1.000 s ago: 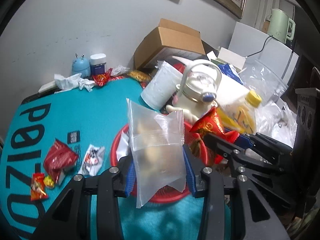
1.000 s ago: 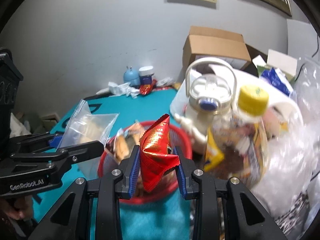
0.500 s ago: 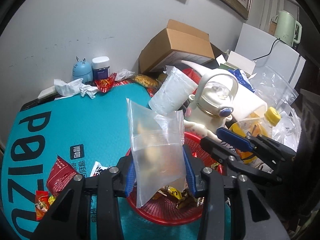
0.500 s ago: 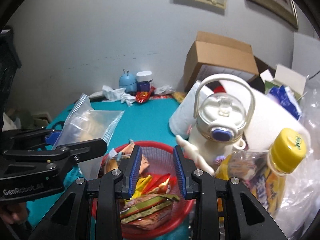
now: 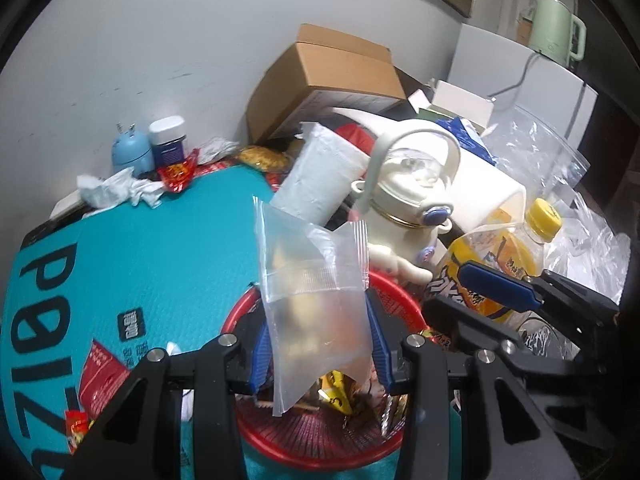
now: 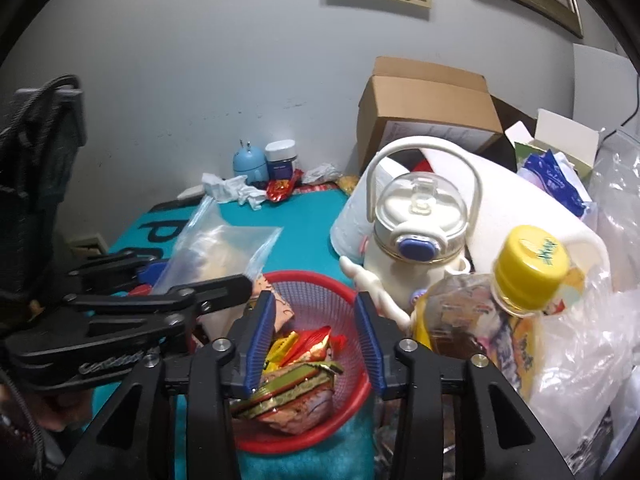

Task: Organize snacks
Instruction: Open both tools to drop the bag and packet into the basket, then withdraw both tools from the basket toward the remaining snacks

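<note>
My left gripper is shut on a clear zip bag with pale snacks inside, and holds it upright over the near side of the red mesh basket. The right gripper hangs over the same basket. Its jaws are opening and nothing is between the blue pads. A red foil packet lies in the basket among several other wrappers. In the right wrist view the left gripper and its bag come in from the left. The right gripper shows at the right of the left wrist view.
A white handled bottle and a yellow-capped bottle stand close behind and right of the basket. A cardboard box and clear plastic bags crowd the right. Loose snack packets lie on the teal mat.
The right gripper let go of the red foil packet, which now lies in the basket, and its jaws have widened. The left gripper carried the zip bag over the basket.
</note>
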A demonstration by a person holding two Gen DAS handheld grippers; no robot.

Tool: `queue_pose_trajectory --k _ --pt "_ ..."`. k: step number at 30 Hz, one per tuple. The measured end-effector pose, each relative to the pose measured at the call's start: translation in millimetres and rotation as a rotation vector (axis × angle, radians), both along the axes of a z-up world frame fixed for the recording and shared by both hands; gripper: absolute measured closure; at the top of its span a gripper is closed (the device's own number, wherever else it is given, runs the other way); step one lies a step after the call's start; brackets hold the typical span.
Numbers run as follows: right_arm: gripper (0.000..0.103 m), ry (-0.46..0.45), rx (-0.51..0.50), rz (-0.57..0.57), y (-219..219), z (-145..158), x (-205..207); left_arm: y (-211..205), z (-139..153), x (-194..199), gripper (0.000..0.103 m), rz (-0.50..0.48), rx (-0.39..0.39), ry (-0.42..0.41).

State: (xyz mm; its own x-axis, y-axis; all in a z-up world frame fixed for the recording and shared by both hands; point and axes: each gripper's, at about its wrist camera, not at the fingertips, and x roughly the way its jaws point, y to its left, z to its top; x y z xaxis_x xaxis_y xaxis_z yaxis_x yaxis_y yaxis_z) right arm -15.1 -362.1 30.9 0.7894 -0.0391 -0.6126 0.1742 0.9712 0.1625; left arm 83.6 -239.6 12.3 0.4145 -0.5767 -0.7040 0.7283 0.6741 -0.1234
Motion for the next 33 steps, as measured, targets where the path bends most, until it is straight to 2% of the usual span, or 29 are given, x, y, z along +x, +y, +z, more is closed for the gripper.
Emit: queue_pose_trajectory --k 3,7,8,22,33 --pt "0.061 -0.003 -0.003 -0.011 -2 2 -4 -9 -2 -1 0.059 -0.015 0.037 -0.005" --pt "0.061 -0.001 0.000 -0.027 -7 2 -7 -12 -5 0 0.042 0.018 0.056 -0.010" --pt "0.061 0.001 0.000 -0.030 -7 2 -8 -12 -5 0 0.042 0.020 0.056 -0.010" --pt "0.061 -0.004 0.029 0.026 5 5 -9 15 10 -13 0.042 0.087 0.059 -0.036" --pt "0.059 -0.024 0.043 0.098 27 17 -11 58 30 -34 0.042 0.181 0.046 -0.082"
